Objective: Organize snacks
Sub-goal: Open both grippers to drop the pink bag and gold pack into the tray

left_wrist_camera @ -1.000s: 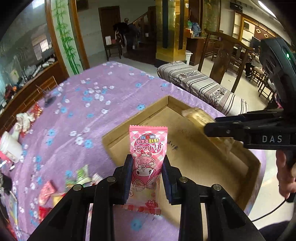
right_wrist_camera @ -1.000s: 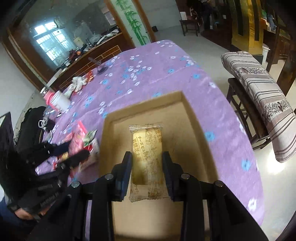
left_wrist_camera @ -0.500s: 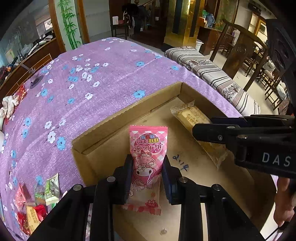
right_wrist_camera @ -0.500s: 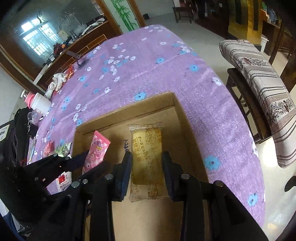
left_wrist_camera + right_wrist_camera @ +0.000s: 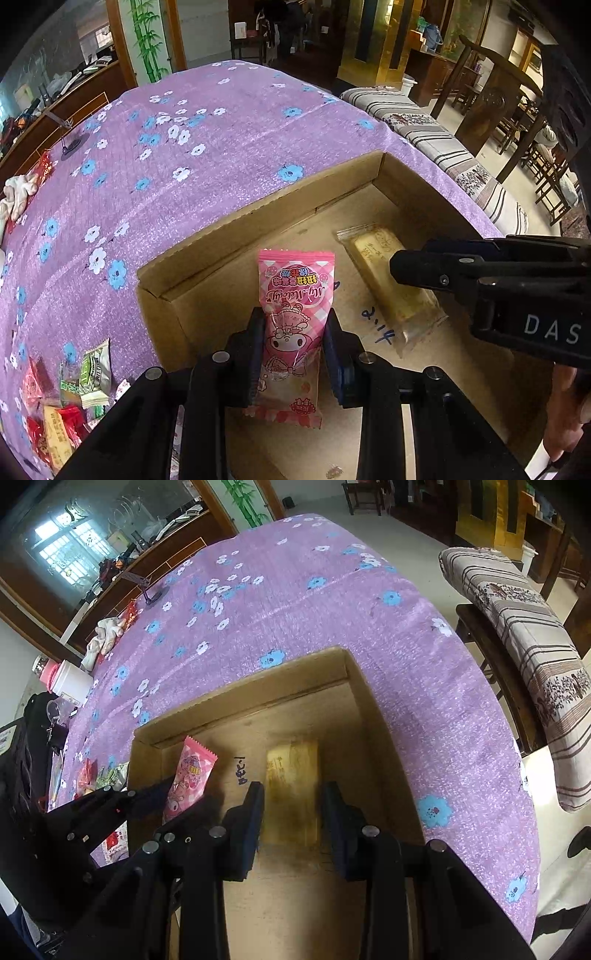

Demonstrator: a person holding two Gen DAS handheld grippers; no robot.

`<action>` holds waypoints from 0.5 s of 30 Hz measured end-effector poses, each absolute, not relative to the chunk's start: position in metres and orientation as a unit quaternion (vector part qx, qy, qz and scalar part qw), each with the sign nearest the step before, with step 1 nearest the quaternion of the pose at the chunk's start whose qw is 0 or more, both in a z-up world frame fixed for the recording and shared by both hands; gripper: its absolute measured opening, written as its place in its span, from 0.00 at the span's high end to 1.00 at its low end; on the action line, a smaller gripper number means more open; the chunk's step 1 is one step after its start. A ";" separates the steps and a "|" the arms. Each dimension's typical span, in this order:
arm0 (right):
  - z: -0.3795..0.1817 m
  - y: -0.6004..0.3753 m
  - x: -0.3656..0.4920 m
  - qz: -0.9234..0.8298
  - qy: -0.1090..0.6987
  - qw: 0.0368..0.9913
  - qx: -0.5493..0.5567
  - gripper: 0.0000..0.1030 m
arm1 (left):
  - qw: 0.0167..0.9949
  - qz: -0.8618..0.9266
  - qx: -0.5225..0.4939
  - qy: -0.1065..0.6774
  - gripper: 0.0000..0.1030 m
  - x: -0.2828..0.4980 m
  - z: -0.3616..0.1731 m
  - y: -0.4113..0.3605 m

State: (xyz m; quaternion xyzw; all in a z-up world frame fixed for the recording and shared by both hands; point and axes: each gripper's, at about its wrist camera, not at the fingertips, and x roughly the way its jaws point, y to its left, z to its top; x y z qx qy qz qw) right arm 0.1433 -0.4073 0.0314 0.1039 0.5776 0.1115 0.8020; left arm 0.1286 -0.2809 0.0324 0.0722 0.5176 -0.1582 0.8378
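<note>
The left hand-held gripper (image 5: 293, 345) holds a pink snack (image 5: 293, 332) inside the cardboard box (image 5: 258, 218). The right hand-held gripper (image 5: 291, 812) holds a yellow snack (image 5: 293, 794) there too. Next, both should let go.

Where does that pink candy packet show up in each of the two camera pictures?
Left wrist view: pink candy packet at bottom centre, clamped between this camera's own jaws.
Right wrist view: pink candy packet at lower left, held by the other gripper.
Shared landmark: the cardboard box, over whose floor the packet hangs.
</note>
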 end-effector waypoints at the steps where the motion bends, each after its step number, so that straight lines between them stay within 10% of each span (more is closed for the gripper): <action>1: 0.032 -0.408 0.143 0.111 0.577 0.802 0.102 0.69 | 0.838 -0.159 0.073 0.517 0.68 0.128 0.033 -0.281; 10: 0.058 -0.412 0.130 0.098 0.545 0.825 0.113 0.32 | 0.853 -0.152 0.083 0.492 0.53 0.119 0.048 -0.280; 15: 0.081 -0.415 0.113 0.075 0.524 0.842 0.105 0.28 | 0.867 -0.144 0.089 0.468 0.42 0.108 0.064 -0.277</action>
